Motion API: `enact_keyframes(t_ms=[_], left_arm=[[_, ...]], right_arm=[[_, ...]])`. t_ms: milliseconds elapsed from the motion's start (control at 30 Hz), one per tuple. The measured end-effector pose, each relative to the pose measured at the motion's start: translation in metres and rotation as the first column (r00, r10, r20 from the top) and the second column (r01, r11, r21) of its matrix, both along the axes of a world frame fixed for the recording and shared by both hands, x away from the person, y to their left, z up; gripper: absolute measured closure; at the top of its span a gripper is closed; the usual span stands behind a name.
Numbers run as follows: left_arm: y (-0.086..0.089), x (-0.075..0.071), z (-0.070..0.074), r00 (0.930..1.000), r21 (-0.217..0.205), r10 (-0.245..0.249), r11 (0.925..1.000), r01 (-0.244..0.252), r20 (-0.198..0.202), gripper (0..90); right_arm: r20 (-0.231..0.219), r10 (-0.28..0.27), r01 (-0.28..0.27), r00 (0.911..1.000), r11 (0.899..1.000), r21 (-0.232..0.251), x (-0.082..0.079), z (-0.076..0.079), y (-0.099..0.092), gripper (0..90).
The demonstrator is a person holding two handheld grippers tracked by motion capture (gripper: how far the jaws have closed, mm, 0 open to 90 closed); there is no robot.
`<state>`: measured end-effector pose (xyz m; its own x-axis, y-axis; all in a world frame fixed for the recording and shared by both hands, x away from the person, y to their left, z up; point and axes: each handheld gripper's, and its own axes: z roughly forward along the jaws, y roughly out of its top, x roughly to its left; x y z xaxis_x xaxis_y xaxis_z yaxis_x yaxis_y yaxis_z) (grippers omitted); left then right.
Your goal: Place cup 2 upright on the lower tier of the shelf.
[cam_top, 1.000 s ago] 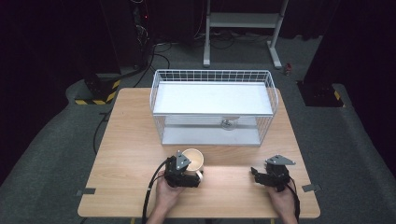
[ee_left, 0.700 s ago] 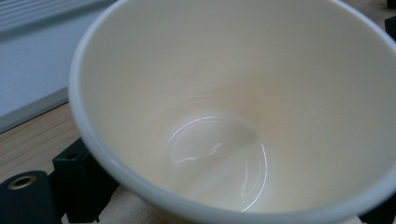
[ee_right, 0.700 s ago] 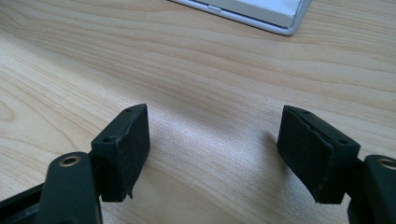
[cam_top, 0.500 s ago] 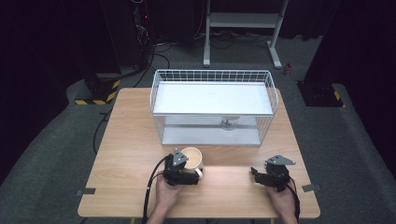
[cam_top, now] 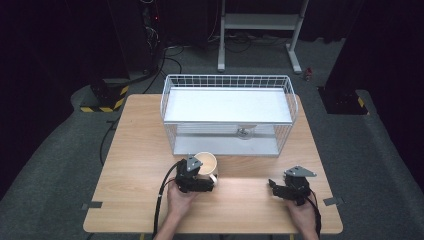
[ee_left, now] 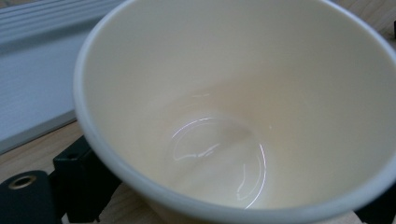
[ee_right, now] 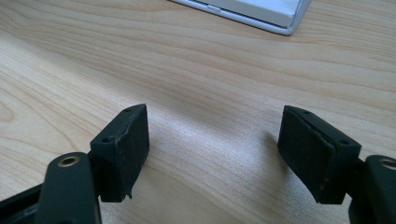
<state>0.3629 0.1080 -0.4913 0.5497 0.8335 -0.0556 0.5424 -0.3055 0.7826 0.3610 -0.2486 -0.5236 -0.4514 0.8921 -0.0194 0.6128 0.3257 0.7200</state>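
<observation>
High view: both forearms enter from the bottom edge onto the wooden table [cam_top: 140, 150]. The left gripper [cam_top: 206, 178] sits near the table's front centre, its jaws around a cream paper cup [cam_top: 206, 162] that stands just in front of the white wire basket [cam_top: 227, 82]. The right gripper [cam_top: 274, 186] lies low toward the front right, well apart from the cup, pointing left. A small metallic item [cam_top: 245, 133] lies under the basket's shelf; what it is cannot be told.

Left gripper view: the cup's open mouth [ee_left: 243, 140] faces the camera, inside bare and glossy. A black jaw presses its outer wall at lower left; the tongs pinch the cup.

Right gripper view: the right gripper [ee_right: 215, 154] hovers close over bare wood, jaws spread wide, nothing between them. The basket's base corner [ee_right: 261, 11] shows at top.
</observation>
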Motion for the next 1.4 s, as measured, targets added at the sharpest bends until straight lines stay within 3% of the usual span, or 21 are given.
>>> enact_keyframes(t_ms=[200,400,500,600,700,800,900,1067,1400], left_arm=[[0.001,0.008,0.006,1.0000,-0.011,0.000,0.9999,0.000,-0.006,8.3],[0.001,0.017,0.010,1.0000,0.020,0.006,0.9998,-0.005,-0.008,8.3],[0.000,0.020,0.010,0.9999,0.014,0.004,0.9999,-0.003,-0.016,8.3],[-0.002,0.024,0.012,1.0000,0.028,0.001,0.9996,-0.001,-0.002,8.3],[-0.001,0.028,0.012,0.9999,-0.001,0.008,1.0000,-0.008,-0.012,8.4],[-0.001,0.032,0.013,0.9999,0.026,0.012,0.9996,-0.012,-0.003,8.4],[0.000,0.036,0.015,0.9997,0.026,0.025,0.9993,-0.025,0.001,8.4],[0.003,0.042,0.016,0.9989,-0.008,0.047,0.9989,-0.047,0.009,8.4],[0.013,0.056,0.009,0.9913,-0.026,0.131,0.9910,-0.132,-0.008,8.5]], right_arm=[[0.000,0.000,0.000,1.0000,1.000,0.000,0.000,0.000,0.000,24.9],[0.000,0.000,0.000,1.0000,1.000,-0.001,0.000,0.000,0.000,24.7],[0.000,-0.001,0.001,1.0000,1.000,-0.001,0.000,0.000,0.000,24.7],[0.000,-0.001,0.001,1.0000,1.000,-0.001,0.000,0.000,0.000,24.7],[0.000,-0.001,0.001,1.0000,1.000,-0.001,0.000,0.000,0.000,24.6],[0.000,-0.001,0.001,1.0000,1.000,-0.001,0.000,0.000,0.000,24.6],[0.000,-0.001,0.001,1.0000,1.000,-0.001,0.000,0.000,0.000,24.6],[0.000,-0.001,0.001,1.0000,1.000,-0.001,0.000,0.000,0.000,24.6],[0.000,-0.001,0.001,1.0000,1.000,-0.002,0.000,0.000,0.000,24.6]])
